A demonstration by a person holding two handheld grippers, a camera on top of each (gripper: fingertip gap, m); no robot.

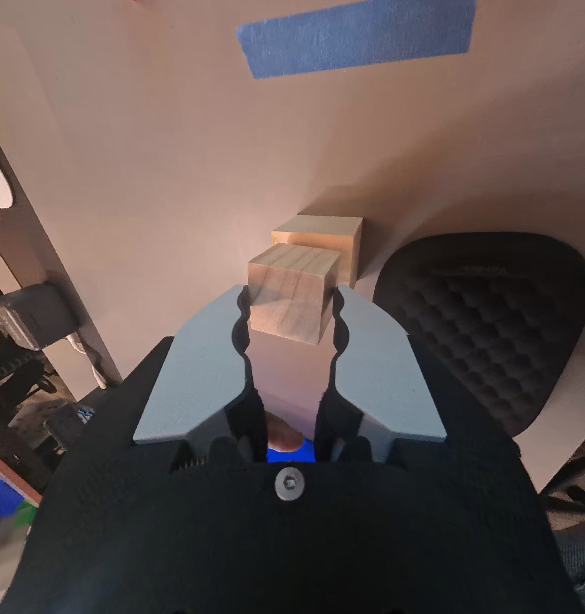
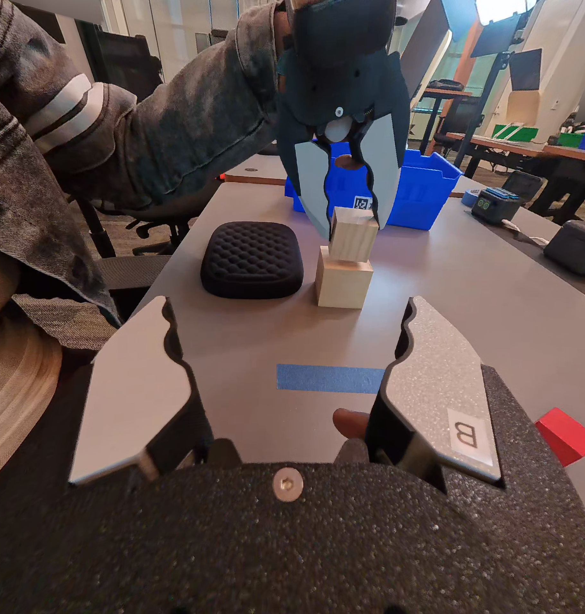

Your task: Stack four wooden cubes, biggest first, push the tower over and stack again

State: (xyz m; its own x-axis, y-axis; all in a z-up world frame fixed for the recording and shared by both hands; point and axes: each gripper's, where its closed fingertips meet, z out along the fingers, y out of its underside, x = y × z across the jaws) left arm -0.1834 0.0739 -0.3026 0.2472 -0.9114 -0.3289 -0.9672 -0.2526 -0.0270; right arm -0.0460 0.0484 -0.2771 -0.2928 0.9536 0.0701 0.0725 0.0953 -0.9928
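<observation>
My left gripper is shut on a pale wooden cube, both pads pressed against its sides. It holds the cube tilted just over a bigger wooden cube that stands on the grey table. The right wrist view shows the same: the left gripper comes down from above with the smaller cube at the top of the bigger cube; whether they touch I cannot tell. My right gripper is wide open and empty, low over the table, short of the cubes.
A black quilted pad lies left of the cubes. A blue tape strip is stuck on the table between my right fingers. A blue bin stands behind the cubes. A red block lies at the right. A person's sleeve reaches across. Left tips to right tips: about 15 cm.
</observation>
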